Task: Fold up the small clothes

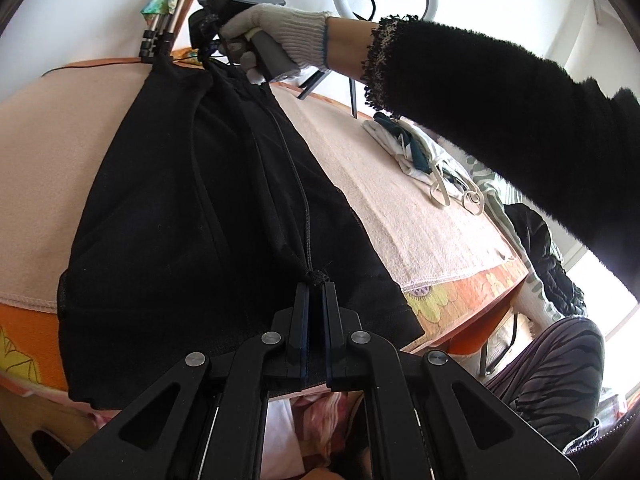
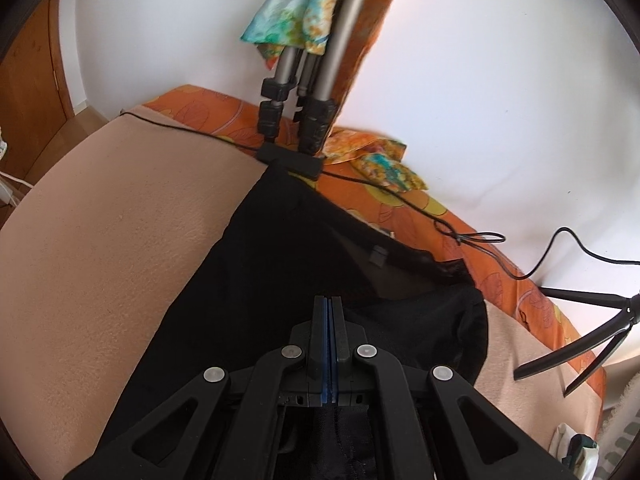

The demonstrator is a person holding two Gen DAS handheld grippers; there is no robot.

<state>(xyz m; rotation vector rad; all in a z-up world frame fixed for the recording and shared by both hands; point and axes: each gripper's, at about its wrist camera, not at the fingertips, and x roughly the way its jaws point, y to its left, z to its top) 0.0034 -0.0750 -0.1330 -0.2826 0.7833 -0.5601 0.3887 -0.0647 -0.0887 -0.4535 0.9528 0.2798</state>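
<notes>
A black garment (image 1: 192,200) with a drawstring cord (image 1: 298,184) lies stretched over the beige blanket (image 1: 44,160). At the bottom of the left wrist view, my left gripper (image 1: 317,285) is shut on the garment's near edge, with the cord's knot at its tips. The far end of the garment rises to the other gripper, which a white-gloved hand (image 1: 280,30) holds. In the right wrist view my right gripper (image 2: 328,300) is shut, blue pads together, on the black garment (image 2: 256,280). The cloth hangs beneath its fingers.
A pile of white and dark green clothes (image 1: 416,152) lies on the blanket to the right. Tripod legs (image 2: 304,112) stand at the far edge. A black cable (image 2: 400,196) runs along the orange floral cover (image 2: 492,276). A second small tripod (image 2: 588,336) stands at the right.
</notes>
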